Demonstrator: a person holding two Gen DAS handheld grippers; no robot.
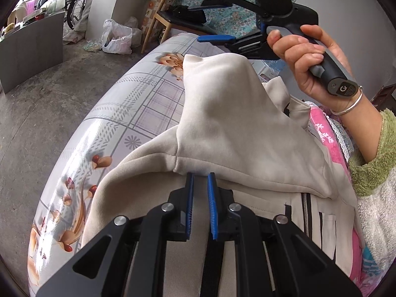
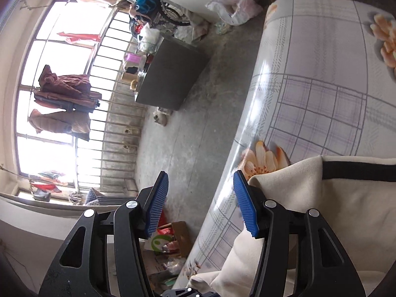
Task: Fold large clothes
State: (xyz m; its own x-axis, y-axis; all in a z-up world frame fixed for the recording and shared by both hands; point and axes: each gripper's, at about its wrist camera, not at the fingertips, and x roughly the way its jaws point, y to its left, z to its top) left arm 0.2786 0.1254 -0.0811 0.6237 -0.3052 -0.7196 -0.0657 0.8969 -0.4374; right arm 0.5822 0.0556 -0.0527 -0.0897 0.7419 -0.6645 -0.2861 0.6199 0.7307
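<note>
A cream hooded jacket with black stripes and a zip lies on the table with the floral cloth. My left gripper is nearly closed, its blue pads pinching the seam where the hood meets the jacket body. My right gripper is held up in a hand above the far end of the jacket, jaws wide open and empty. In the right wrist view the right gripper is open over the table edge, with the jacket beside its right finger.
The table edge drops to a concrete floor. A grey cabinet, white plastic bags, a wooden chair and a barred window with hanging clothes stand around. Pink cloth lies at the right.
</note>
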